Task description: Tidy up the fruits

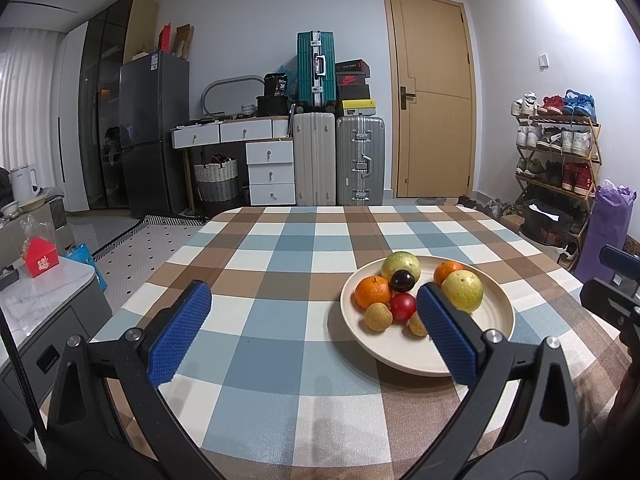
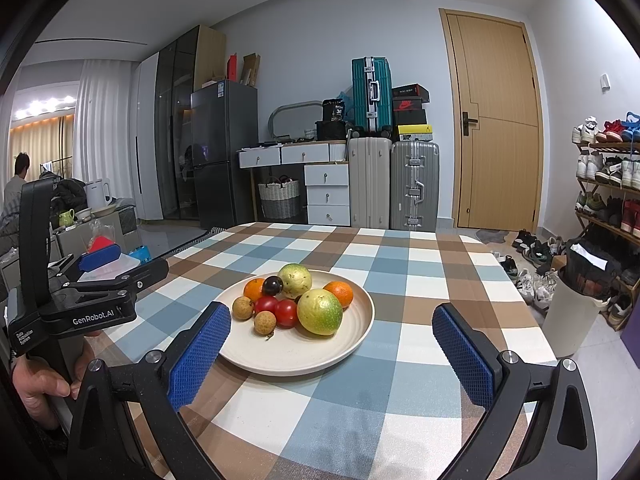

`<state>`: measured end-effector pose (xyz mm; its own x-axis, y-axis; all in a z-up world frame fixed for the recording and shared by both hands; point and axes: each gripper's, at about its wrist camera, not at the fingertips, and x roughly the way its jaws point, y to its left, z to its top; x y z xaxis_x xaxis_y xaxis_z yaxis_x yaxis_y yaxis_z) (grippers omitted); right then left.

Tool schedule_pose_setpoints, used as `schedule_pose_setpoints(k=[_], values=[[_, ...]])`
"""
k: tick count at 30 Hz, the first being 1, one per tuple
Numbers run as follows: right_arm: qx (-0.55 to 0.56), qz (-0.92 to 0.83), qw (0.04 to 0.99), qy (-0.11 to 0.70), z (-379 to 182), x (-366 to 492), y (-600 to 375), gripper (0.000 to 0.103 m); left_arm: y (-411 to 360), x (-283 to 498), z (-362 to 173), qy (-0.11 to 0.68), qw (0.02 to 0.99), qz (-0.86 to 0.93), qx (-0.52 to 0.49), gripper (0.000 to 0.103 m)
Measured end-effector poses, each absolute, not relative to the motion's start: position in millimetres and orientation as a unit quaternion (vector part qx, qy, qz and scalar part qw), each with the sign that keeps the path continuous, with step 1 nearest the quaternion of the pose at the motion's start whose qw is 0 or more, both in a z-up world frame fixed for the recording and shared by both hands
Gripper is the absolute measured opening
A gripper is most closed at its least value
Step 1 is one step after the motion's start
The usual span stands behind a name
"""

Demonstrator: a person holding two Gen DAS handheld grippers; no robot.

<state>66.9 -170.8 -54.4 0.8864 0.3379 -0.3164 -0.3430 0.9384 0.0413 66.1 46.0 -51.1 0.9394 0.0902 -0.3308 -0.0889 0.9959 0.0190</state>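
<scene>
A cream plate (image 2: 356, 332) of fruit sits on the checked surface (image 1: 280, 248), and everything here is placed from that plate. On it lie two large yellow-green fruits (image 2: 320, 311), two oranges (image 1: 373, 290), two red tomatoes (image 2: 286, 313), a dark plum (image 1: 402, 280) and small brown longans (image 2: 265, 322), all bunched toward the plate's far half.

My left gripper (image 1: 314, 328) hangs just short of the plate with its blue fingers (image 1: 180, 332) spread wide and holding nothing. The plate lies to the right of their gap; the right-hand finger crosses in front of the plate's near edge and hides part of one longan.

My right gripper (image 2: 332, 356) is also spread wide and empty. The plate sits just beyond its left-hand finger, which covers a bit of the near-left rim; the gap mostly frames bare cloth right of the plate.

In the right wrist view my left hand (image 2: 40, 390) is cut off at the frame edge. Whether any finger touches the plate is hard to make out.
</scene>
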Motion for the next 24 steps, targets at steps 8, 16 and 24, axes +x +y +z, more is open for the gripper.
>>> schedule_pose_setpoints(k=[8,16,24], values=[[-0.009,0.175,0.971,0.161,-54.3,67.0,-171.0,0.103,45.3,66.7,-51.0,0.170,0.985,0.041,0.005,0.103],[-0.008,0.175,0.971,0.162,-54.2,67.0,-171.0,0.103,47.0,69.2,-50.6,0.176,0.983,0.049,0.001,0.103],[-0.007,0.175,0.971,0.163,-54.3,67.5,-171.5,0.103,50.2,70.6,-51.2,0.176,0.982,0.064,-0.004,0.103]])
